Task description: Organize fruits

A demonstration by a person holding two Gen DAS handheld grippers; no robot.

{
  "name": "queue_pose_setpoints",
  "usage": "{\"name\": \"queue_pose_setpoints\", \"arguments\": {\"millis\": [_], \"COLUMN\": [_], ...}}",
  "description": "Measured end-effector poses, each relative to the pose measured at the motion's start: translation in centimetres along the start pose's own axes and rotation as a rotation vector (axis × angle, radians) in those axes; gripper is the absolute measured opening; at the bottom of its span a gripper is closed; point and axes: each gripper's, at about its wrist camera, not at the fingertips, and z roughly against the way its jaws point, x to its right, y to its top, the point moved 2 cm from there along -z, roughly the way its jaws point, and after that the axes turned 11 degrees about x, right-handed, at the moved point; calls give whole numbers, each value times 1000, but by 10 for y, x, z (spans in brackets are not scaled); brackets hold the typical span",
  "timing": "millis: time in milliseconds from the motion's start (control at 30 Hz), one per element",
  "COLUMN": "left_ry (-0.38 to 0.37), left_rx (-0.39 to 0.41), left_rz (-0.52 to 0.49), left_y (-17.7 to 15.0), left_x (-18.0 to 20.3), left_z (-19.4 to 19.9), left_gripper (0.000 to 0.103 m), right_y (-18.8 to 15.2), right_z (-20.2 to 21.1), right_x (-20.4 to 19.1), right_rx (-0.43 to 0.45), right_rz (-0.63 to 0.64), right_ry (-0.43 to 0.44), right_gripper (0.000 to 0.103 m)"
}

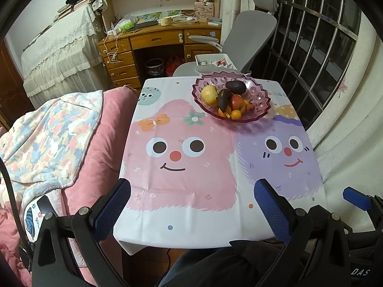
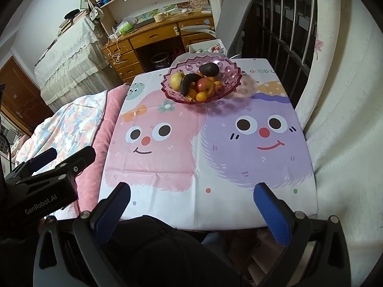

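We hold both grippers low at the near edge of the surface (image 1: 191, 191), and everything we need sits at the far end. In the left wrist view the pink glass bowl (image 1: 259, 116) lies at about one o'clock from the left gripper (image 1: 191, 203), well apart from it. In the right wrist view the same bowl (image 2: 223, 95) lies close to twelve o'clock, a touch toward eleven, from the right gripper (image 2: 191, 205). So we judge the right gripper better lined up for a straight reach, though neither is clearly nearer.

Both sets of jaws are spread wide and pinch nothing; only printed cloth shows between the blue pads.

The bowl holds all the fruit we can see: a yellow pear (image 1: 209, 95) at its nine o'clock side, a dark avocado (image 1: 235, 87) at the far rim, a red apple (image 1: 237, 102) in the middle, small oranges (image 1: 235, 114) at the near rim, and a blackened banana (image 1: 223, 99). The banana's long axis runs from the far middle down toward the near-left rim, roughly along our line of reach, so we would judge that the jaws must close across it, nine to three. Nothing lies loose on the cloth.
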Motion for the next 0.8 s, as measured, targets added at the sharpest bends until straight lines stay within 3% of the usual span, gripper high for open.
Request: {"name": "queue_pose_setpoints", "arguments": {"millis": [800], "left_ry": [-5], "left_rx": [-9], "left_rz": [-11], "left_y": [12], "left_x": [2], "left_z": [-9], "left_gripper": [102], "right_y": [10], "right_z": [-12], "right_x": [12], "right_rx": [-16], "right_rz": [-14], "right_ry": [-9], "right_gripper": [103]}}
